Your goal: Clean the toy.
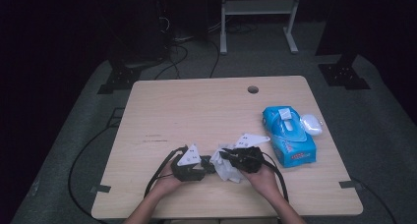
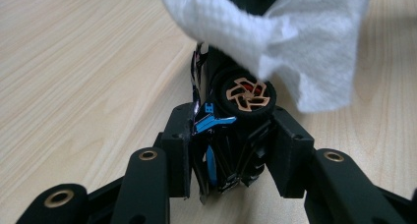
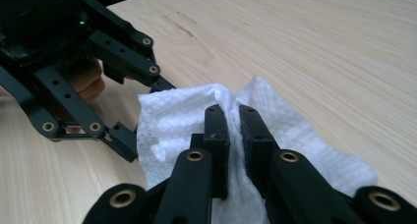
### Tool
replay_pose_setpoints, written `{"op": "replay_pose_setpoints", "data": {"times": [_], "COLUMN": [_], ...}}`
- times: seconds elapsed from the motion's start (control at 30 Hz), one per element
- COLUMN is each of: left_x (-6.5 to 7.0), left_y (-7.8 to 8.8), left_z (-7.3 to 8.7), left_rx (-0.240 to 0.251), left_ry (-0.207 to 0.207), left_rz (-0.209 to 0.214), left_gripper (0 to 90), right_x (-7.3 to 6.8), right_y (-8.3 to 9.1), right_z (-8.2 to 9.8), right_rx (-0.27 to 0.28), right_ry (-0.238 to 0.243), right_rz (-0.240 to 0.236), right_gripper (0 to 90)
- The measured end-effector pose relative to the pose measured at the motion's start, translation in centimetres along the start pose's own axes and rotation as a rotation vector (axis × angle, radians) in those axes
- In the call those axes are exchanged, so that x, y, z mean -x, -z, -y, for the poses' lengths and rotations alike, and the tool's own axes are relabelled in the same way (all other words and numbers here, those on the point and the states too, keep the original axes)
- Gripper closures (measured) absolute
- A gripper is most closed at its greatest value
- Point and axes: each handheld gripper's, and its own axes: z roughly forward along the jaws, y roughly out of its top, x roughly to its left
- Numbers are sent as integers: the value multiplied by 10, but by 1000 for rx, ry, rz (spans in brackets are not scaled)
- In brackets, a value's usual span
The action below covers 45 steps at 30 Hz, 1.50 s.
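My left gripper (image 2: 233,148) is shut on a small black toy car (image 2: 221,135) with blue markings and a copper-spoked wheel (image 2: 246,94). A white tissue (image 2: 285,37) drapes over the car's far end. My right gripper (image 3: 233,118) is shut on that tissue (image 3: 172,121), which bunches up between its pads. In the high view the left gripper (image 1: 209,164) and right gripper (image 1: 223,158) meet tip to tip near the table's front edge, with the tissue (image 1: 228,172) hanging between them. One of the left gripper's fingers (image 3: 123,62) lies just behind the tissue.
A blue pack of wipes (image 1: 290,138) lies at the table's right, with a white rounded object (image 1: 311,124) beside it. The light wooden table (image 1: 196,111) has a cable hole (image 1: 253,89) near its far edge. Cables trail from both grippers.
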Motion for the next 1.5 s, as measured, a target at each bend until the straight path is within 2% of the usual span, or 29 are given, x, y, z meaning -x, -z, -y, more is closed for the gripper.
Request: {"op": "replay_pose_setpoints", "data": {"times": [0.1,0.23,0.3,0.33,0.37,0.47,0.57,0.63,0.67,0.73,0.8,0.93,1.0,1.13,1.17,1.3,1.37,1.43,1.5], "left_x": [-1,-1,-1,-1,-1,-1,-1,-1,-1,-1,-1,-2,-2,-2,-3,-3,-3,-3,-3], "left_y": [0,0,0,0,0,0,0,0,0,0,0,0,0,1,1,0,0,0,0], "left_z": [0,0,0,1,1,1,1,0,0,0,0,1,1,1,1,2,1,1,1], "left_rx": [7,4,6,6,6,5,6,3,2,4,1,2,1,0,5,10,6,6,9], "left_ry": [9,21,14,15,17,16,17,23,23,21,21,23,20,21,32,39,32,31,37], "left_rz": [3,4,2,2,2,3,3,3,3,0,1,2,2,0,2,-2,-4,-5,-3], "left_gripper": [581,581,581,581,581,581,581,581,581,581,581,581,582,581,581,582,582,582,582], "right_x": [-1,0,6,10,13,18,13,6,2,-2,0,16,20,17,16,24,30,32,27], "right_y": [0,1,8,10,14,18,15,10,7,5,6,16,19,18,17,20,24,27,24], "right_z": [2,1,3,4,6,8,7,6,6,4,4,8,9,8,9,11,12,13,13], "right_rx": [8,1,-14,-10,-5,-3,6,12,9,4,-5,2,2,3,6,11,6,9,18], "right_ry": [-11,4,20,24,-5,-13,-14,-22,-14,11,17,-41,-35,-21,-21,-52,-58,-74,-78], "right_rz": [-13,-11,49,62,60,96,80,13,-4,-9,6,48,82,84,82,87,132,129,115], "right_gripper": [830,830,830,829,829,829,829,828,828,828,828,827,827,827,827,826,827,827,827]}}
